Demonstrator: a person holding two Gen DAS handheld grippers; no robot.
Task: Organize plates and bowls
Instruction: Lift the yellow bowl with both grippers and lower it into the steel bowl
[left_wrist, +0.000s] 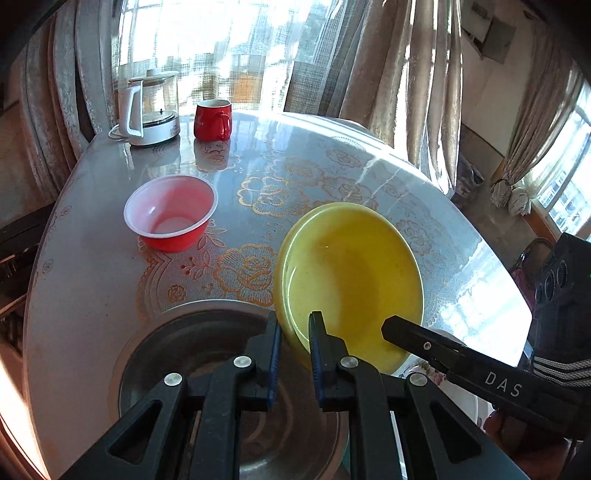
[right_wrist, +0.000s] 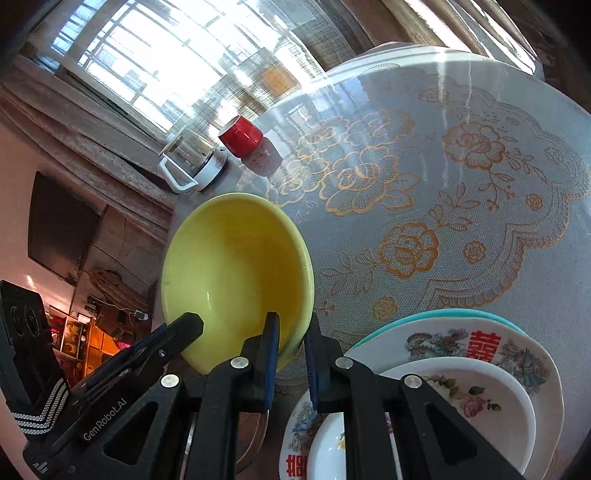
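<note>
A yellow bowl (left_wrist: 351, 273) (right_wrist: 236, 273) hangs tilted above the table, held by two opposite sides of its rim. My left gripper (left_wrist: 295, 328) is shut on the near-left rim. The right gripper (right_wrist: 291, 332) is shut on the other side of the rim, and its black finger (left_wrist: 391, 328) shows at the bowl's right in the left wrist view. A red plastic bowl (left_wrist: 170, 214) with a white inside stands on the table beyond. A metal plate (left_wrist: 207, 347) lies under my left gripper. Stacked plates lie under the right one: a floral plate (right_wrist: 480, 391), a plate with red characters (right_wrist: 480, 343), a teal plate (right_wrist: 461, 314).
The round table (left_wrist: 92, 277) has a glossy top over gold flower lace. At its far edge by the window stand a red mug (left_wrist: 212, 120) (right_wrist: 240, 134) and a glass kettle (left_wrist: 151, 110) (right_wrist: 192, 158). Curtains hang behind.
</note>
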